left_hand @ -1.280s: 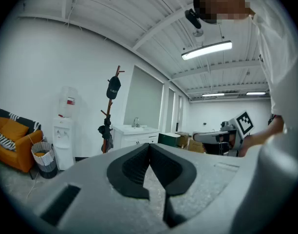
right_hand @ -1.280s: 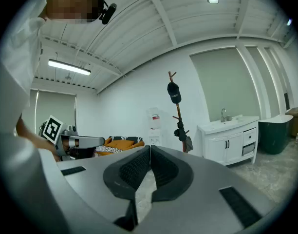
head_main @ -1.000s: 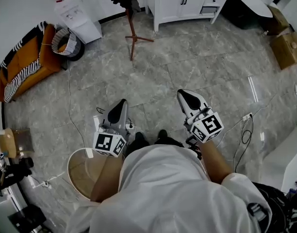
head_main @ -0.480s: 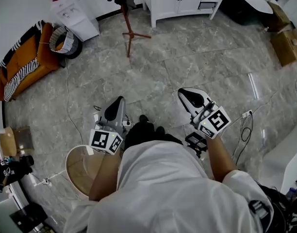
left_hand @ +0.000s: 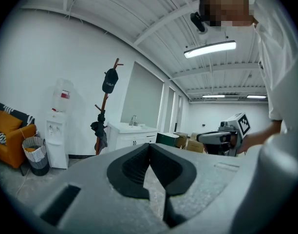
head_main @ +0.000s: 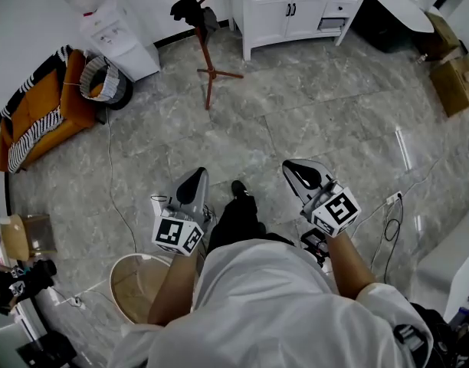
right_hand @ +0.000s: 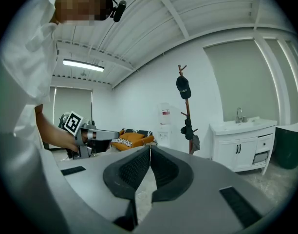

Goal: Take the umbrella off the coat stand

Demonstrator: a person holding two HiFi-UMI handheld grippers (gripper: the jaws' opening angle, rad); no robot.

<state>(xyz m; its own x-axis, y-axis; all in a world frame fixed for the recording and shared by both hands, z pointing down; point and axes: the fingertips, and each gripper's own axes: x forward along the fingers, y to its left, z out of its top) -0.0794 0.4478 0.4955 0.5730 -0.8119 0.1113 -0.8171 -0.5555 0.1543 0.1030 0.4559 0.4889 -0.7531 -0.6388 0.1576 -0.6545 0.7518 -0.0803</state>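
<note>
- Right now both claws are empty and pressed shut. The left gripper [left_hand: 149, 150] and right gripper [right_hand: 150, 154] each show pads meeting with nothing between them, and both are held about level ahead of the person.
- Beyond them lies grey floor [head_main: 242, 129]. A cable [head_main: 112, 167] trails along its left and is worth stepping clear of.
- Far off, the coat stand [head_main: 209, 60] stands between a water dispenser [head_main: 116, 33] and a white cabinet [head_main: 292, 10].
- The umbrella [left_hand: 99, 130] is, I judge, the dark bundle hung midway up, below a cap [left_hand: 110, 80]. Walk close first and open one claw only when near. Then lift it up off its peg rather than tugging sideways, so the stand does not tip.
</note>
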